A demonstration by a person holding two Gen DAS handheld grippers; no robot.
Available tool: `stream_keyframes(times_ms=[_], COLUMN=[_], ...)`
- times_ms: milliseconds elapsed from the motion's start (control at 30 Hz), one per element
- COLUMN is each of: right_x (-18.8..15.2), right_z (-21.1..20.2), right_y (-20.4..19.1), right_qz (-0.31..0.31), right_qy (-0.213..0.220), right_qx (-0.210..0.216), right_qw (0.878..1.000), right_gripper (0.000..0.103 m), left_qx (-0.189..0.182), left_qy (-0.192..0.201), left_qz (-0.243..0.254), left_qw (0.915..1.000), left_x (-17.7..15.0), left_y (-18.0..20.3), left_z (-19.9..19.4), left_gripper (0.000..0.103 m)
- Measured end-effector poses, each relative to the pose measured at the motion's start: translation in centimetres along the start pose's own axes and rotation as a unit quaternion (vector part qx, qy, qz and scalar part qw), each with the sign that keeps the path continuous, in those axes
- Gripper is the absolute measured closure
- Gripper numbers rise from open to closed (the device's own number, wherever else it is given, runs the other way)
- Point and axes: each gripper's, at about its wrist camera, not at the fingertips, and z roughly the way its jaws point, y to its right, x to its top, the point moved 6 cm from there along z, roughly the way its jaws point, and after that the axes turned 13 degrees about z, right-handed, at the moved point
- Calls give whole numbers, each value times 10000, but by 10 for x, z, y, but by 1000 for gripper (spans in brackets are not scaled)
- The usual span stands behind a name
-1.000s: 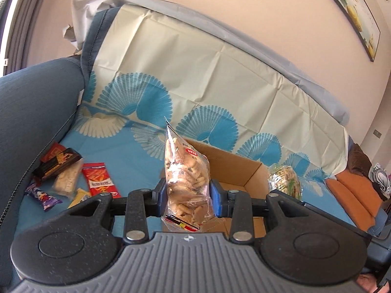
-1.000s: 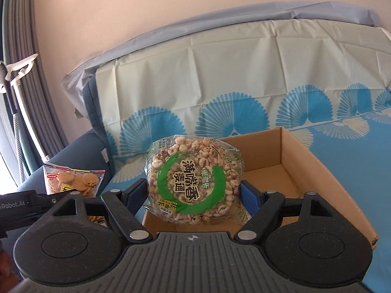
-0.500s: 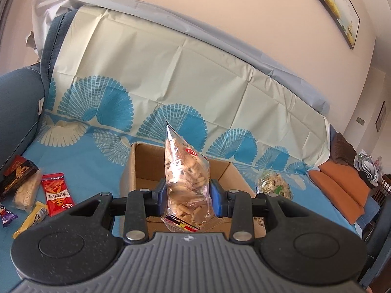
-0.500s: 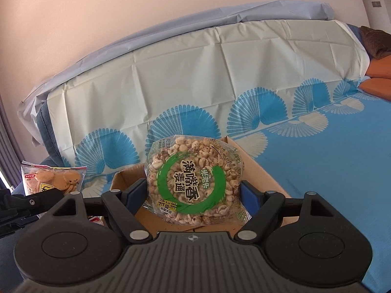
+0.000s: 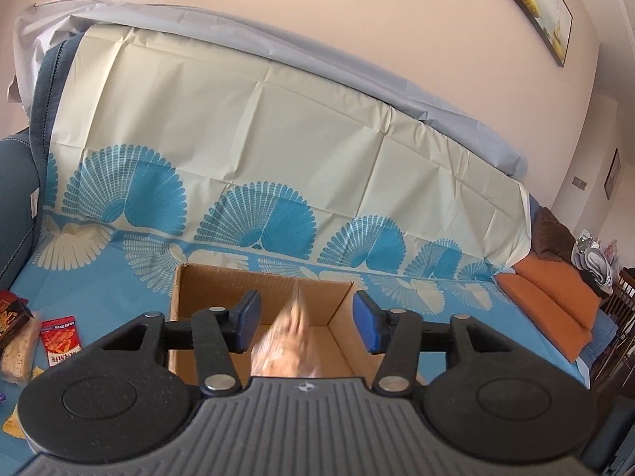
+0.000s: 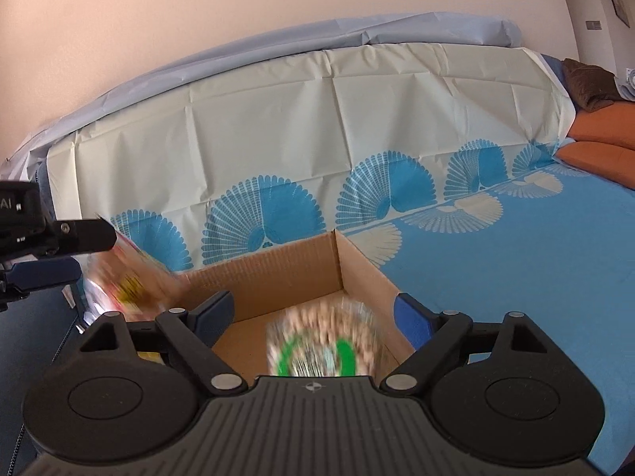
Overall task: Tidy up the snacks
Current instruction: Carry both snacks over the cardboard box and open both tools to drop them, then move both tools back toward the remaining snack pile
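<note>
An open cardboard box (image 5: 206,289) sits on the blue-patterned sofa cover; it also shows in the right wrist view (image 6: 357,265). My left gripper (image 5: 305,323) is open above the box, and a clear bag of biscuits (image 5: 291,341) falls blurred between its fingers. My right gripper (image 6: 313,317) is open above the box, and a round green-labelled puffed snack pack (image 6: 321,347) falls blurred into it. The left gripper (image 6: 43,250) shows at the left of the right wrist view, with the falling biscuit bag (image 6: 131,273) under it.
Several loose snack packs lie on the sofa seat at the left, among them a red pack (image 5: 59,339) and a pale biscuit pack (image 5: 18,351). Orange cushions (image 5: 551,301) lie at the right end. The sofa back rises behind the box.
Both grippers have opened and let go of their snacks, which now drop towards the box. Both grippers moved to stand over the box.
</note>
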Motion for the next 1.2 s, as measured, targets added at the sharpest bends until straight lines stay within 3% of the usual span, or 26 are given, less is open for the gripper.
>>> stream_keyframes(times_ms=[300,600,800,1000,1200], right_x=[-9,-23,-33,-50,-68], right_z=[-1,-7,-16,-25,-33], right_y=[-5,-22,-37,-60,-85], right_qz=[-149,-447,-587,-919,-1143], right_qy=[56,14,-37,-124,-303], right_qx=[-129,43,202,509,890], right_qw=[9998,9990,9981,9944,9890], right_gripper=[14,14,14,17,30], left_qx=[184,-88,352,815,1205], left_qy=[246,-161,-119,-147,-387], left_qz=[202,79,235,794,195], left_qw=[9993,9998,9990,9934,9918], left_x=[-27,-67,-85,-104,-150], left_y=[-8,-46,-94,-152,-218], left_z=[-32,-64,-88,-103,-114], left_gripper=[47,64,69,81,89])
